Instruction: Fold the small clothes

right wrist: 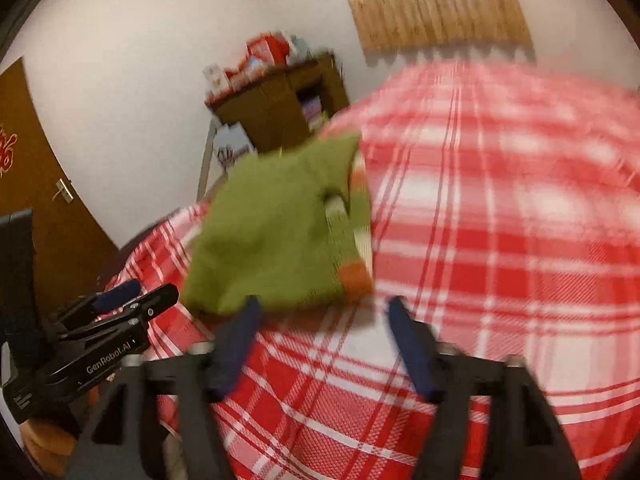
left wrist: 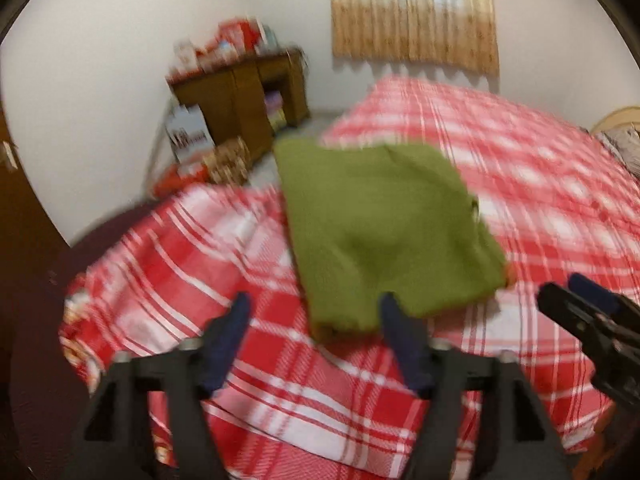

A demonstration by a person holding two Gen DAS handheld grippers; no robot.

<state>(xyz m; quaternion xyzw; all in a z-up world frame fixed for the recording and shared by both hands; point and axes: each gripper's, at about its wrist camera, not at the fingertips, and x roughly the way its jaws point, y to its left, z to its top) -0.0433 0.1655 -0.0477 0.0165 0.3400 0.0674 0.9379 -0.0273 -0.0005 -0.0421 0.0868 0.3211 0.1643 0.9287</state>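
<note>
A green knitted garment (left wrist: 384, 224) lies folded into a rough rectangle on the red-and-white checked bedspread (left wrist: 540, 200). In the right wrist view the green garment (right wrist: 276, 240) shows an orange-and-white trimmed edge on its right side. My left gripper (left wrist: 316, 308) is open and empty, just short of the garment's near edge. My right gripper (right wrist: 324, 308) is open and empty, at the garment's near right corner. The right gripper also shows at the right edge of the left wrist view (left wrist: 576, 292); the left gripper shows at the lower left of the right wrist view (right wrist: 136, 296). Both views are blurred.
A wooden cabinet (left wrist: 248, 96) with red boxes on top stands against the white wall beyond the bed. A curtain (left wrist: 412, 8) hangs at the back. A brown door (right wrist: 32, 184) with a handle is at the left. Boxes sit on the floor (left wrist: 188, 136).
</note>
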